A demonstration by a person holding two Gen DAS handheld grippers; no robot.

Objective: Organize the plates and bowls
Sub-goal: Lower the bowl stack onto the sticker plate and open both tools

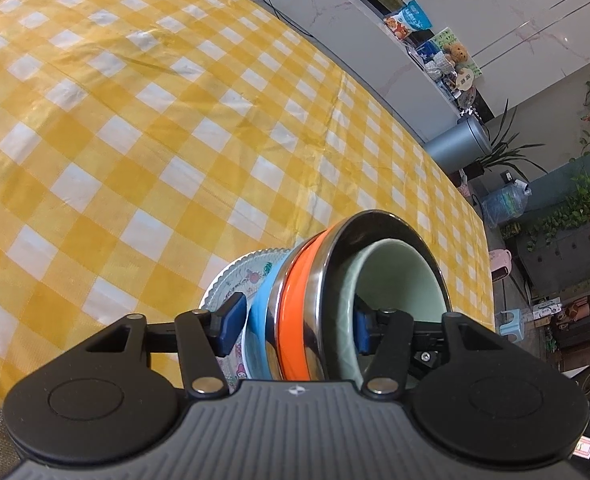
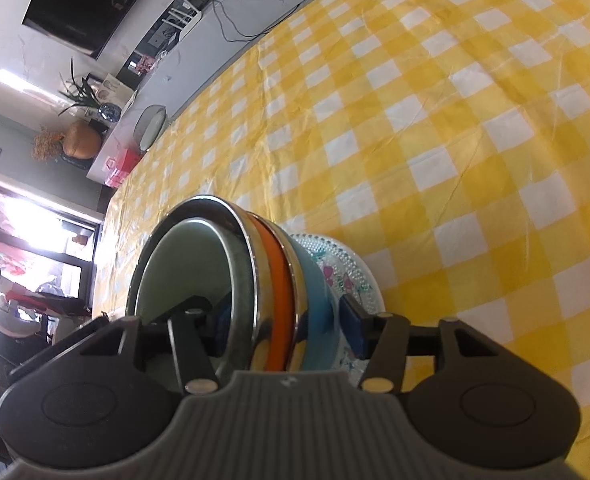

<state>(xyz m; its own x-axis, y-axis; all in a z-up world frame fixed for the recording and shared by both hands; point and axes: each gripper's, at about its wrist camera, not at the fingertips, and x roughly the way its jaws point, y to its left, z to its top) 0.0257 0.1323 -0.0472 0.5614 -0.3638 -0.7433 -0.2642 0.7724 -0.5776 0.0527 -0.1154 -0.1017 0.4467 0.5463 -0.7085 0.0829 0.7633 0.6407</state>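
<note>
A nested stack of dishes (image 1: 315,304) stands on the yellow checked tablecloth (image 1: 135,140), mouths up: patterned plate (image 1: 231,280) lowest, green bowl (image 1: 399,280) innermost. The left gripper (image 1: 295,328) and right gripper (image 2: 287,320) straddle opposite sides of the stack's rims, fingers spread, not visibly squeezing.

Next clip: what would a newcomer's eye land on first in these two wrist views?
The nested stack of dishes at bottom centre: a pale green ceramic bowl inside a steel-rimmed orange bowl, then a light blue bowl, on a patterned white plate. The left gripper and right gripper each straddle the stack's edge from opposite sides. Behind, the yellow-and-white checked tablecloth fills both views.
</note>
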